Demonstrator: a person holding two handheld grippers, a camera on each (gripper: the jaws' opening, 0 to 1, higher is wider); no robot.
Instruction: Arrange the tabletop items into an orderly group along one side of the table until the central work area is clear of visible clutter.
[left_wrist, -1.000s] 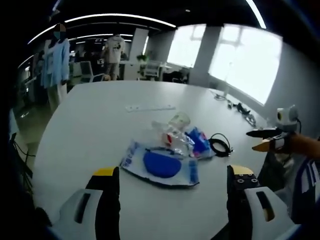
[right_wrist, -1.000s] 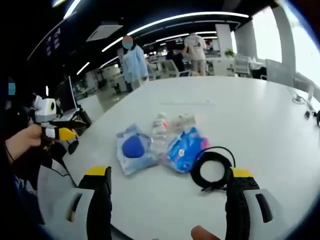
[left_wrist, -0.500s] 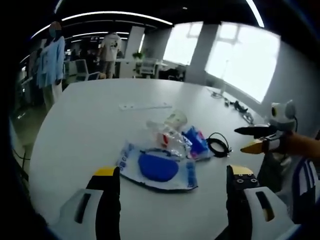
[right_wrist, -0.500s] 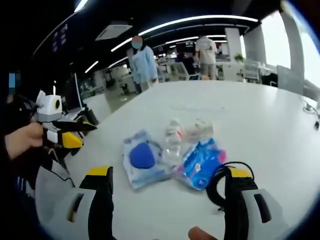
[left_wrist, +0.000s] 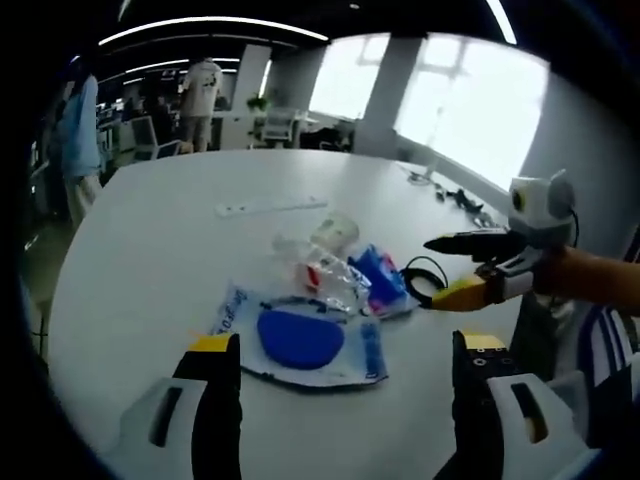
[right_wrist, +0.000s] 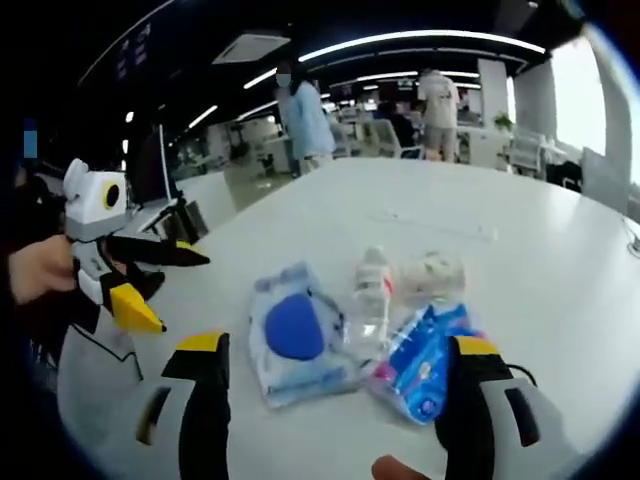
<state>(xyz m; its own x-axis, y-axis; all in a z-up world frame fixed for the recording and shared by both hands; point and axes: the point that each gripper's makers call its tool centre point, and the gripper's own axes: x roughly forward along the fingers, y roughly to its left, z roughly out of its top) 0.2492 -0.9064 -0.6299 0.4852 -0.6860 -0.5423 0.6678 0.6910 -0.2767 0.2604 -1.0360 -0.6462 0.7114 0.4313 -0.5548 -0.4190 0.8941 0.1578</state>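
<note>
Two grippers are hovering with jaws spread wide and gripping nothing: the left gripper (left_wrist: 342, 375) at the bottom of the left gripper view, the right gripper (right_wrist: 335, 375) at the bottom of the right gripper view. At the centre of the left gripper view, a clear pouch with a blue pad (left_wrist: 300, 338), a plastic bottle (left_wrist: 318, 268), a blue packet (left_wrist: 381, 281) and a black cable (left_wrist: 424, 279) are lying clustered on the white table (left_wrist: 150, 260)
</note>
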